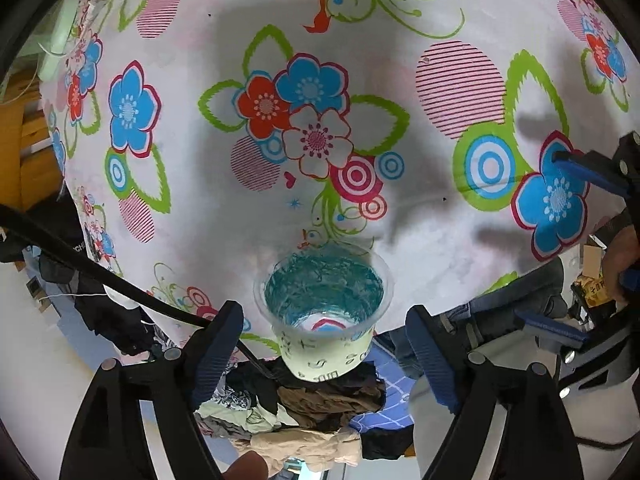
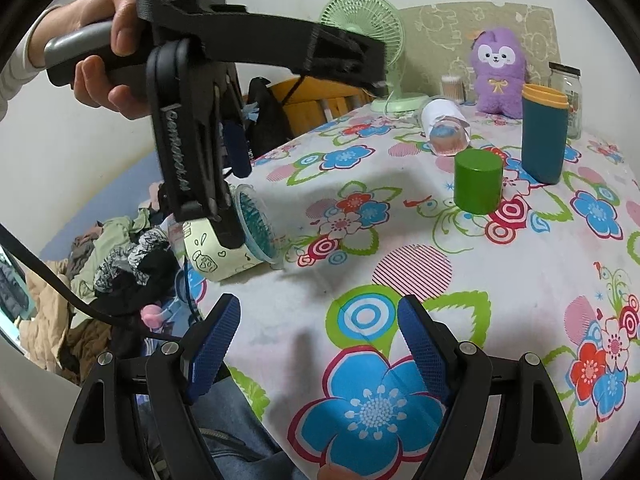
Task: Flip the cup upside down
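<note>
A clear plastic cup (image 1: 324, 312) with a pale printed sleeve and teal streaks inside lies on its side at the near edge of the flowered table (image 1: 400, 60), mouth toward the table's middle. It also shows in the right wrist view (image 2: 230, 248). My left gripper (image 1: 328, 344) is open, its blue pads either side of the cup without touching it. In the right wrist view the left gripper (image 2: 224, 184) hangs over the cup from above. My right gripper (image 2: 320, 340) is open and empty over the table's near edge, right of the cup.
A green cylinder (image 2: 478, 182), a teal tumbler with an orange lid (image 2: 545, 136), a tipped clear cup (image 2: 444, 128), a purple plush (image 2: 498, 70), a glass jar (image 2: 570, 94) and a green fan (image 2: 362, 28) stand farther back. A pile of clothes (image 2: 112, 264) lies below the table edge.
</note>
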### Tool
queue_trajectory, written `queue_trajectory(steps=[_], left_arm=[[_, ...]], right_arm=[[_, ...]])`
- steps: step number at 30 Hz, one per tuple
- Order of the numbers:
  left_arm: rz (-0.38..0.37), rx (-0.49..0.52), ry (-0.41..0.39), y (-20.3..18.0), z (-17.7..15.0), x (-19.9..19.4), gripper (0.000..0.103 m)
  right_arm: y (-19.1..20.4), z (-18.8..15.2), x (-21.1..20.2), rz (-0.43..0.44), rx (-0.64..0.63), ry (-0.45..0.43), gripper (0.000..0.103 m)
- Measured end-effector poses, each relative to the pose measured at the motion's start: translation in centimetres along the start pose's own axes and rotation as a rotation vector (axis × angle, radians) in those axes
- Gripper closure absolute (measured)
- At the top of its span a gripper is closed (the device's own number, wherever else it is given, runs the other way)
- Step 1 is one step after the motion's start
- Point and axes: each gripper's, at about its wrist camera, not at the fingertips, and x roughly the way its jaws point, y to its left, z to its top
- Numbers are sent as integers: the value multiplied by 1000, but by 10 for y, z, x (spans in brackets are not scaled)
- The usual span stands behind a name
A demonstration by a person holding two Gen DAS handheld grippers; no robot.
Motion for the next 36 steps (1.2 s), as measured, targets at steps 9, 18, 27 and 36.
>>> queue_trajectory(steps=[9,18,27,36], left_arm=[[-52,-16,-214,5,-41,-12,10],[-122,-20,-180,7,-57,33,13],[-143,-15,-142,-1,-63,60,24],[-161,-51,-121,11,-63,65,47]], right_arm=[[-4,2,0,-1,14,2,20],[8,6,5,-4,-13,14,20],[8,8,10,-7,-10,25,20],[4,8,10,-2,2,20,20]])
